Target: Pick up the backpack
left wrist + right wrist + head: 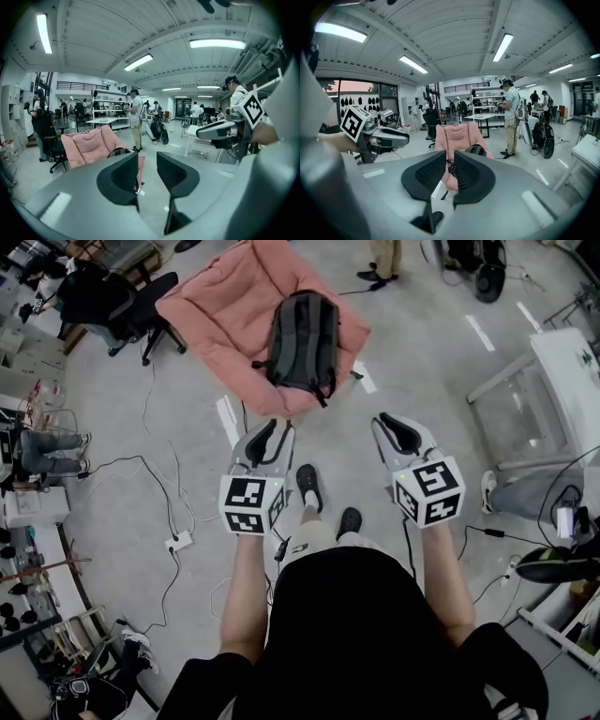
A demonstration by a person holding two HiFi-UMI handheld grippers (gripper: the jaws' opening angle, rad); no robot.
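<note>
My left gripper (273,430) is released: jaws apart, nothing between them. My right gripper (395,424) is all but clenched, with only a sliver of gap, and empty. The backpack (302,341) lies on the pink chair (211,310) at 12 o'clock, well apart from both grippers. A strap appears to trail from its 6 o'clock end, but the detail is too small to confirm.

Bright, even light from ceiling strip lamps (217,43); soft shadows, sharp focus, heavy fisheye curvature, dark corners.
</note>
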